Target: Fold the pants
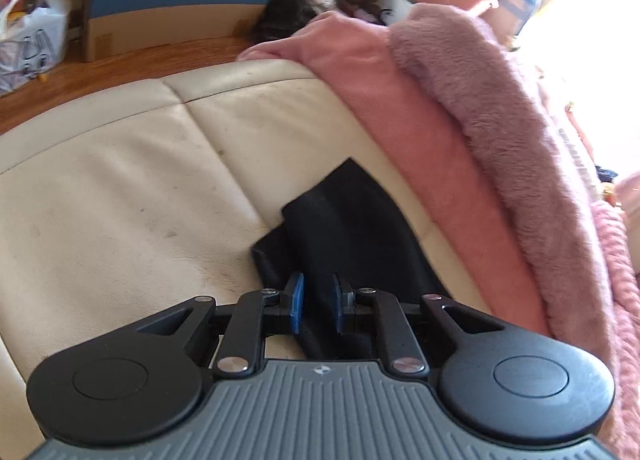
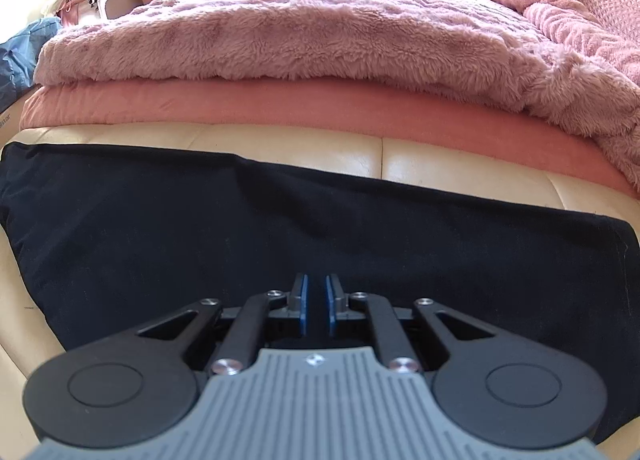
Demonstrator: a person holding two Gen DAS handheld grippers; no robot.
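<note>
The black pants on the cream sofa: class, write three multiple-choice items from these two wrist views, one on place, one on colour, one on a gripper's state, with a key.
1. Where do the pants lie?
A. on the wooden floor
B. on the cream sofa cushions
C. inside the cardboard box

2. What colour is the fluffy blanket beyond the pants?
A. green
B. white
C. pink

3. How does the left gripper stand?
A. pads apart with black cloth between them
B. lifted far above the sofa
C. clamped on the blanket

Key: 1 B, cream cushion shows around the pants' edges; 2 C, pink pile fills the right wrist view; 3 A, a gap with cloth in it separates the blue pads.
</note>
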